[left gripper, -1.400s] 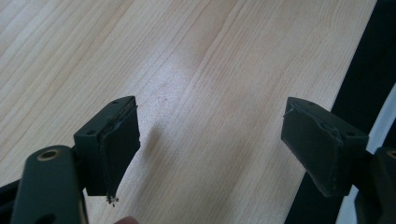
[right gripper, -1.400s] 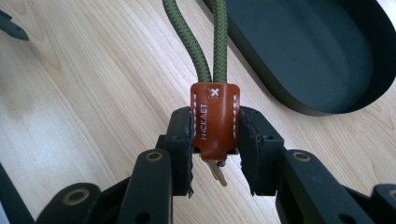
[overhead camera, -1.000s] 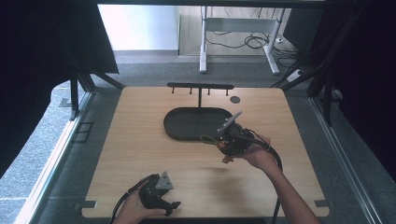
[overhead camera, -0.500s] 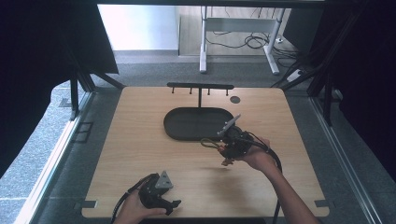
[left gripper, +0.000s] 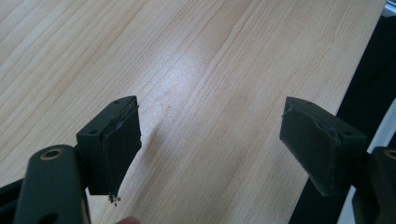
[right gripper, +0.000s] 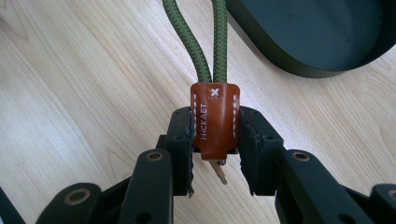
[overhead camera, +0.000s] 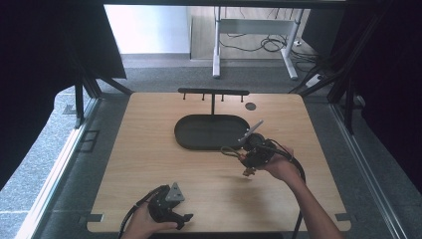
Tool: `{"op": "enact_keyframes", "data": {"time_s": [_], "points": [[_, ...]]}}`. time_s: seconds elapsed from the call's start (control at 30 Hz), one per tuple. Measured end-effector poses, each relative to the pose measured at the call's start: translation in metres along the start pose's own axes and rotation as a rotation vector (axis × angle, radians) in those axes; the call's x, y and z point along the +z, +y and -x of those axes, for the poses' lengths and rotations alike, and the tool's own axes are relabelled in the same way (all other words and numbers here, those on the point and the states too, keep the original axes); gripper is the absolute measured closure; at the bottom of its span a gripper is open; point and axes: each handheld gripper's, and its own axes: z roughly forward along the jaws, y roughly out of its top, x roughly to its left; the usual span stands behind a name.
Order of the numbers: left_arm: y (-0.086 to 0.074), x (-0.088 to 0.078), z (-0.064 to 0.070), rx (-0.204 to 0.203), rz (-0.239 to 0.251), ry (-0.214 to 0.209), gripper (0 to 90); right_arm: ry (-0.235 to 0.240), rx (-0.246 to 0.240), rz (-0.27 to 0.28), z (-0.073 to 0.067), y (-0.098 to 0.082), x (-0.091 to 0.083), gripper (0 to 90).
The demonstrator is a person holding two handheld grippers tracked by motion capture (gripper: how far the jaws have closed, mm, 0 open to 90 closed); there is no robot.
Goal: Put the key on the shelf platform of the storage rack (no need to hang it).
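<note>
Right gripper (right gripper: 215, 140) clamped on brown leather tab (right gripper: 215, 119) of key fob; pads pressing both stitched edges, so tab held flat and facing camera, embossed lettering readable. Green cord loop (right gripper: 208, 42) running up and away from tab, two strands side by side, left free — judged deliberate: loop is the part that would go over a peg. Metal bit, probably a key tip (right gripper: 219, 170), poking out below tab between jaws; too little visible to be sure.

In high view, right gripper (overhead camera: 247, 158) held above table (overhead camera: 149, 159), just beside near-right edge of oval tray (overhead camera: 209, 132); cord loop (overhead camera: 230, 152) sticking out toward tray. Fob thus off the table, near tray, well short of rack (overhead camera: 213, 93) at far edge. Judged mid-carry; destination could be tray or a rack peg, cannot tell which.

Left gripper (overhead camera: 171, 211) parked at near edge of table, well apart from fob. In its own view, left gripper (left gripper: 210, 154) jaws wide apart, bare wood between, nothing held. Judged idle, kept clear of working hand.

Count:
- grippers: 2
- fob: 1 (1 tab, 1 loop)
- tray: 1, nothing inside
- rack: 1, T-shaped; 4 pegs under bar by best reading, small at this distance
- dark round disc (overhead camera: 250, 106) on table by rack: 1
</note>
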Motion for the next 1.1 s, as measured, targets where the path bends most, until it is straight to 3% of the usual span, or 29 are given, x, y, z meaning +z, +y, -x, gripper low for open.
{"op": "enact_keyframes", "data": {"time_s": [0.2, 0.77, 0.83, 1.1], "points": [[0.0, 0.0, 0.0, 0.002, -0.001, 0.001, 21.0, -0.005, -0.004, 0.003, 0.004, 0.007, -0.001, 67.4], [-0.002, -0.005, -0.004, -0.007, 0.016, 0.006, 21.0, -0.018, -0.018, -0.002, 0.021, 0.052, -0.007, 67.6], [-0.002, -0.006, -0.005, -0.01, 0.021, 0.006, 21.0, -0.01, -0.007, 0.019, 0.028, 0.06, -0.008, 67.7], [-0.003, -0.009, -0.007, -0.014, 0.025, 0.007, 21.0, -0.006, 0.004, 0.018, 0.047, 0.084, 0.003, 67.6]]}}
